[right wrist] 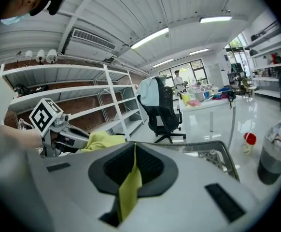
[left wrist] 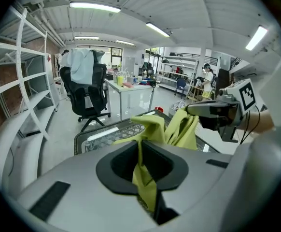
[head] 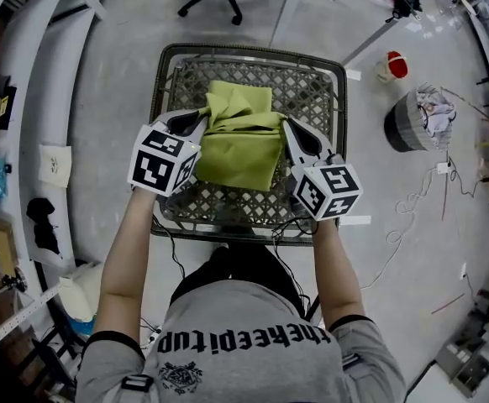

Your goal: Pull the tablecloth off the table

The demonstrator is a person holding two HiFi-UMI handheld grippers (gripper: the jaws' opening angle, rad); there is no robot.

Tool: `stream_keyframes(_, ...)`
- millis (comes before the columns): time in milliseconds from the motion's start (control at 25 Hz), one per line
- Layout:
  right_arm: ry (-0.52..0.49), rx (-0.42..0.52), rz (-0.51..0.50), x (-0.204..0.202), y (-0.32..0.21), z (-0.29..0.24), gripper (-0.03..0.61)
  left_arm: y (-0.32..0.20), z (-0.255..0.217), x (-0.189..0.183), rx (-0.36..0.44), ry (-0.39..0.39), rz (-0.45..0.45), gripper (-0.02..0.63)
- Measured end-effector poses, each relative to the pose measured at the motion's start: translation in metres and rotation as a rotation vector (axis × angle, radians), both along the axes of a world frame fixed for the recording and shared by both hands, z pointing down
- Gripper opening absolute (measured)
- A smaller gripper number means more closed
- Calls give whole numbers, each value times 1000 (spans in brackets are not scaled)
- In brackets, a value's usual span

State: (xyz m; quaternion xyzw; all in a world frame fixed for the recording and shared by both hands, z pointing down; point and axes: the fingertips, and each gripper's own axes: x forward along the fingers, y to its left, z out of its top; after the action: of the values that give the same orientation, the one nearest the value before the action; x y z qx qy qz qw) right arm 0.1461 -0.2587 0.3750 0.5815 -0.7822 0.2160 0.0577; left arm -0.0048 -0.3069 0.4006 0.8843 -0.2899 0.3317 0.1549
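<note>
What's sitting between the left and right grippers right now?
Only the green tablecloth, bunched and spanning from the left gripper to the right gripper, both shut on it above the table. The head view shows it.

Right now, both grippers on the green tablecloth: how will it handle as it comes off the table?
Likely floppy: the tablecloth sags in folds between the left gripper and right gripper. Probably light: thin edges pinched in both jaws hold much of it up. It may snag on the open lattice of the table.
</note>
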Motion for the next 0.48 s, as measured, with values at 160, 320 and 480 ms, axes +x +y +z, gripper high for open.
stream_keyframes(160, -17, -37, 0, 11, -29, 21, 20, -26, 23, 10, -34, -18, -13, 40)
stream_keyframes(320, -41, -70, 5, 18, -52, 42, 20, -47, 46, 19, -42, -32, -12, 40)
stream_keyframes(480, -60, -92, 7, 22, -65, 59, 21, -57, 60, 23, -4, -43, -15, 43)
